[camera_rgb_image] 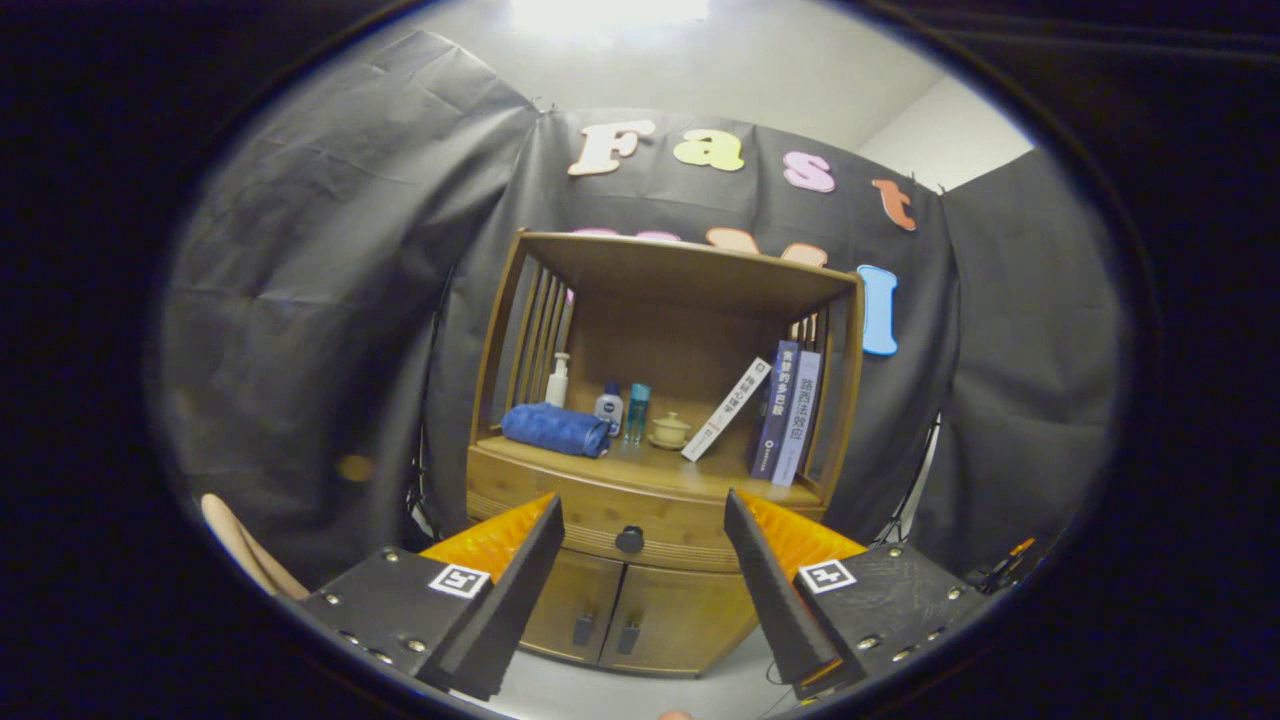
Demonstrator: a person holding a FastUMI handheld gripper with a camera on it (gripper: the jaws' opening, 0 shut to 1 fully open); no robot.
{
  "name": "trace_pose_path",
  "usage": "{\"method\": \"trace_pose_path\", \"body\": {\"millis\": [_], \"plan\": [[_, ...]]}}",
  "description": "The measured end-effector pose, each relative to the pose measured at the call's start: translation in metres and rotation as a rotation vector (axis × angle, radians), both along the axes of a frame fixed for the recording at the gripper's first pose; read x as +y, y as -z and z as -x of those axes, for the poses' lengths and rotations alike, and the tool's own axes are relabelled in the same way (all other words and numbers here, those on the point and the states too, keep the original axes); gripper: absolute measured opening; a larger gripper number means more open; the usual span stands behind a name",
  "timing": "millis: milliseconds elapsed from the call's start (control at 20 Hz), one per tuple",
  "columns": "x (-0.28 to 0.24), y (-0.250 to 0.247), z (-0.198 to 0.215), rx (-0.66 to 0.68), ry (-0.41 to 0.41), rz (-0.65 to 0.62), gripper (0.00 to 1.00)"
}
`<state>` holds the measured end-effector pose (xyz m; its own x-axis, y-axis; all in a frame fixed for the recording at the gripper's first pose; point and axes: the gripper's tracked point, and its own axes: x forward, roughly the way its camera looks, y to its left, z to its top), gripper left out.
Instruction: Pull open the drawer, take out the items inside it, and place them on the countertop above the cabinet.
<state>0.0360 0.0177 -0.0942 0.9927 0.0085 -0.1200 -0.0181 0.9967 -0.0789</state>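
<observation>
Gripper [645, 505] spread wide, holds nothing, well apart from cabinet [640, 600]. Drawer [600, 515] closed, dark knob [629, 540] seen between fingers, beyond them. Two lower doors [625, 610] closed under drawer. Bench [640, 470] above drawer carries rolled blue towel [556, 430], white pump bottle [558, 382], small bottle [609, 408], teal bottle [637, 410], maybe small lidded pot [669, 431], leaning white book [726, 410], two upright books [787, 412]. Drawer contents hidden

you see the countertop [640, 472] carrying a rolled blue towel [556, 430], three bottles [609, 409], a small lidded pot [670, 431] and leaning books [786, 412].
</observation>
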Motion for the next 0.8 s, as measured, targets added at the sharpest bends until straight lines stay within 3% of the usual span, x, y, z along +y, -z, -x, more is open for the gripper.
{"method": "trace_pose_path", "body": {"millis": [350,800], "plan": [[0.014,0.032,-0.035,0.005,-0.018,-0.006,0.97],[-0.001,0.107,-0.106,0.041,0.034,-0.026,0.97]]}}
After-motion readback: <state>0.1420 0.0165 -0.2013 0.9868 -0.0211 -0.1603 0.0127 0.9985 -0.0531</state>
